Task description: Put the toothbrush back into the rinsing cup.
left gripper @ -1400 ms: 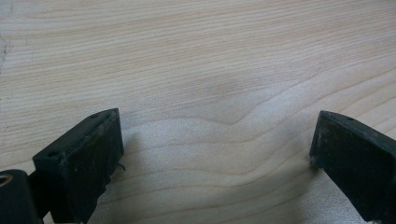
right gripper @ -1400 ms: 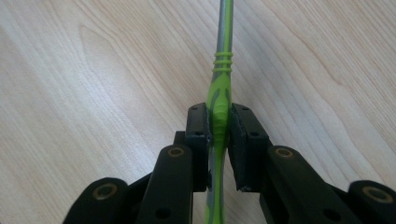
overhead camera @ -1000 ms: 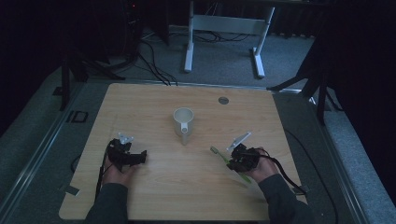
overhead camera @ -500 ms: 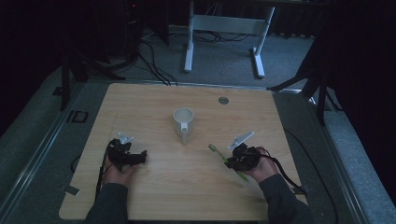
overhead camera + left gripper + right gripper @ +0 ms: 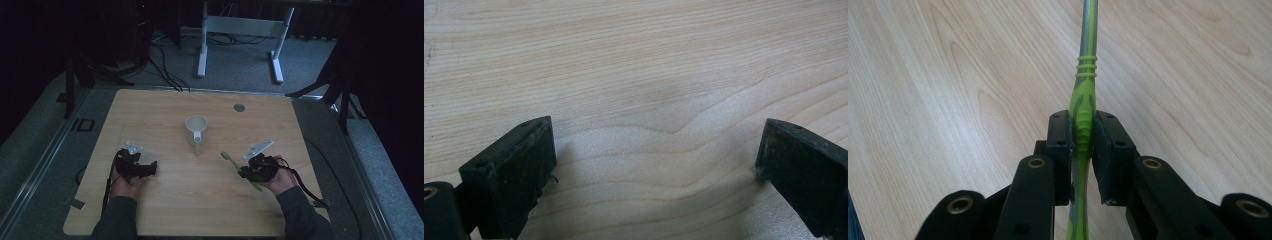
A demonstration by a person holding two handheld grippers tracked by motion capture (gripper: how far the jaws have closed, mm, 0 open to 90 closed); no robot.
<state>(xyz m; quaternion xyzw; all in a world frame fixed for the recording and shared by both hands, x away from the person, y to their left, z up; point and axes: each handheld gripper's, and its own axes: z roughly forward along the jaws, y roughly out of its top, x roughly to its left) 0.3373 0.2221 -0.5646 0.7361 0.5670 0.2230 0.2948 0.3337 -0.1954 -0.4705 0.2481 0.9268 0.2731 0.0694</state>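
High view: a toothbrush (image 5: 240, 167) with a green handle lies with its long axis diagonal, one end pointing toward the white mug (image 5: 196, 129) at the centre of the wooden bench (image 5: 165, 107), the other toward the person's side. It is pinched near mid-length by the right tongs (image 5: 246, 172), right of and nearer the person than the mug. The right hand (image 5: 277, 179) wraps the tool from behind, forearm entering from below. The left tongs (image 5: 150, 168) sit left of the mug, low over the bench, held by the left hand (image 5: 124, 182).

Left gripper view: the left tongs (image 5: 654, 165) are spread wide; two black, blocky jaws stand over bare, pale wood grain.

Right gripper view: the right tongs (image 5: 1084, 142) are pressed onto the toothbrush (image 5: 1084, 105). The ribbed green handle runs straight away from the camera, narrowing to a grey neck. The jaws are matt black with brass-coloured pivots.
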